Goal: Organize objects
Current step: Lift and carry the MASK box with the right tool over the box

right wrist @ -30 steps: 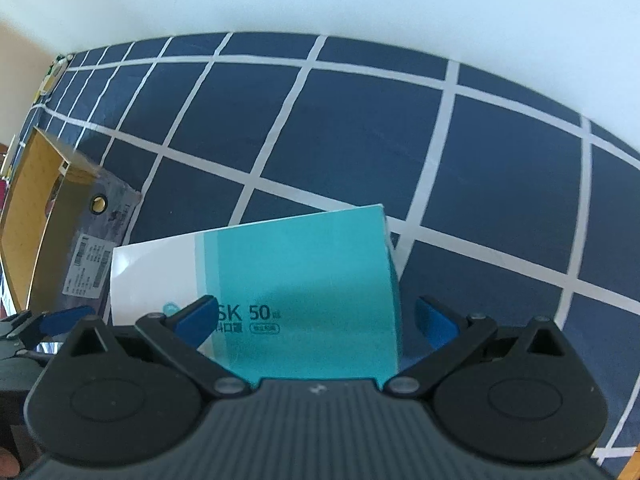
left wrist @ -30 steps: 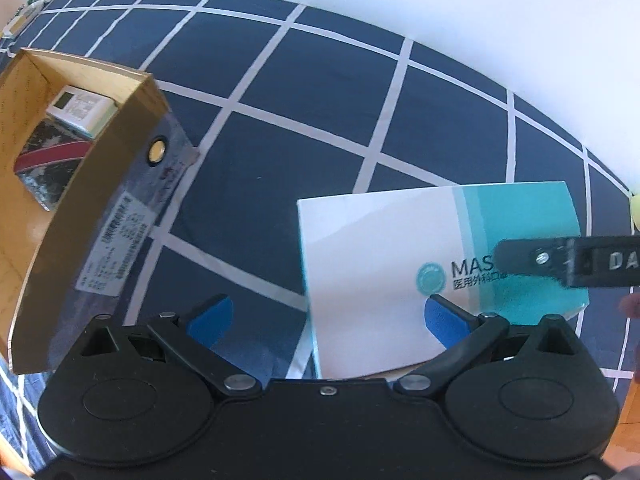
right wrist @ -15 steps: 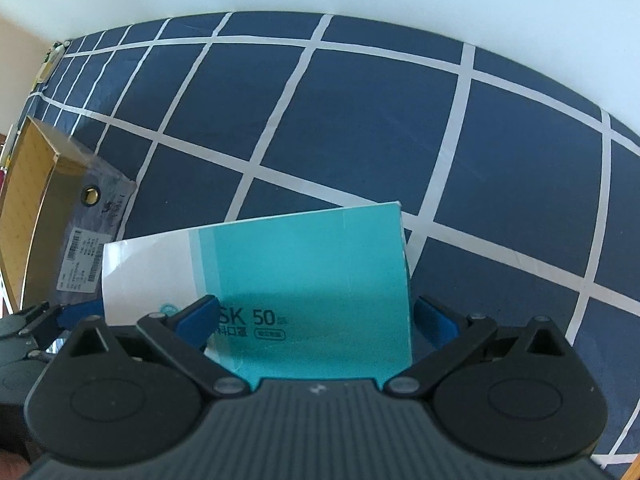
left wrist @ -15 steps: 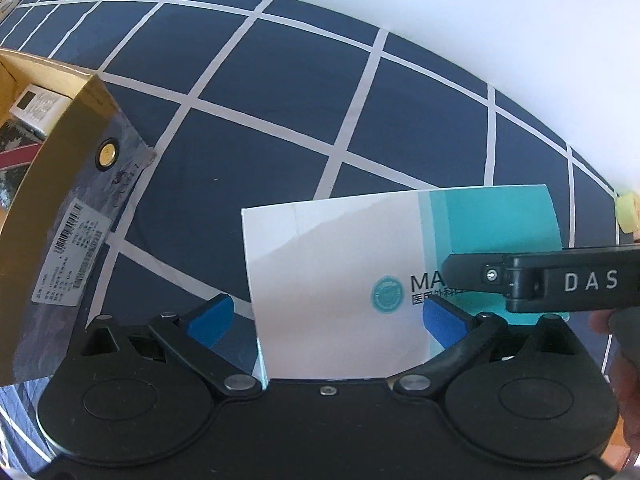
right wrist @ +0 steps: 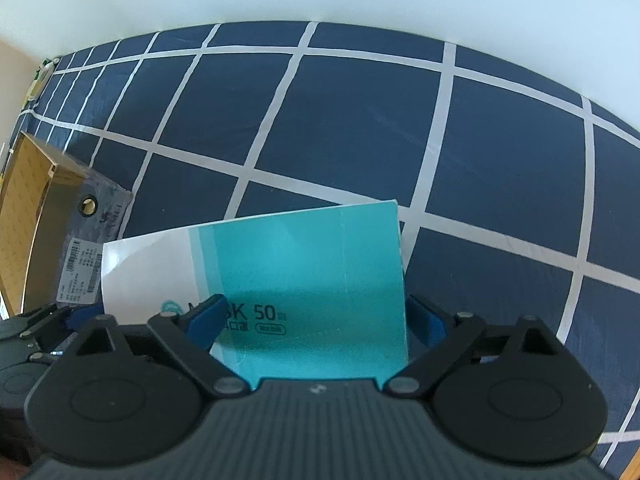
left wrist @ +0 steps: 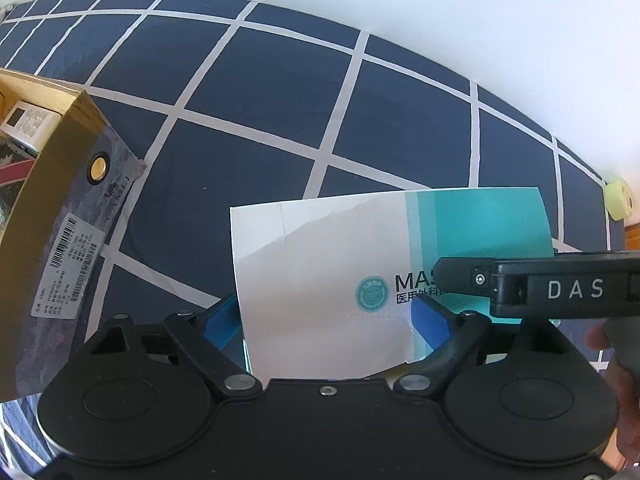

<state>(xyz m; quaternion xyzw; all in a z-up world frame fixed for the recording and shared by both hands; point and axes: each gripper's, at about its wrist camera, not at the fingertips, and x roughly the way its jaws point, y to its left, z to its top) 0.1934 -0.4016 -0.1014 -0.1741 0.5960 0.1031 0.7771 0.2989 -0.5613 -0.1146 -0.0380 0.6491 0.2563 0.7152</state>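
A white and teal mask box (left wrist: 340, 248) lies on the navy checked sheet. My left gripper (left wrist: 324, 308) points down over the box's white end. Its left pad (left wrist: 222, 320) sits just outside the end edge and its right pad (left wrist: 430, 318) lies over the printed top. The jaws are closing with that end between them. My right gripper (right wrist: 316, 304) straddles the teal end (right wrist: 312, 264) of the box the same way, its jaws also closing. The right gripper's black finger (left wrist: 560, 288) reaches in from the right in the left wrist view.
An open cardboard box (left wrist: 52, 184) stands at the left with a white remote (left wrist: 24, 124) inside and a grey labelled bag (left wrist: 80, 248) hanging over its wall. A pale yellow-green object (left wrist: 618, 202) sits at the sheet's right edge. A hand (left wrist: 624, 360) shows at the right.
The left gripper has shifted right, so the box's white end now lies between its jaws. Both pairs of jaws have narrowed toward the box. The box itself has stayed put.
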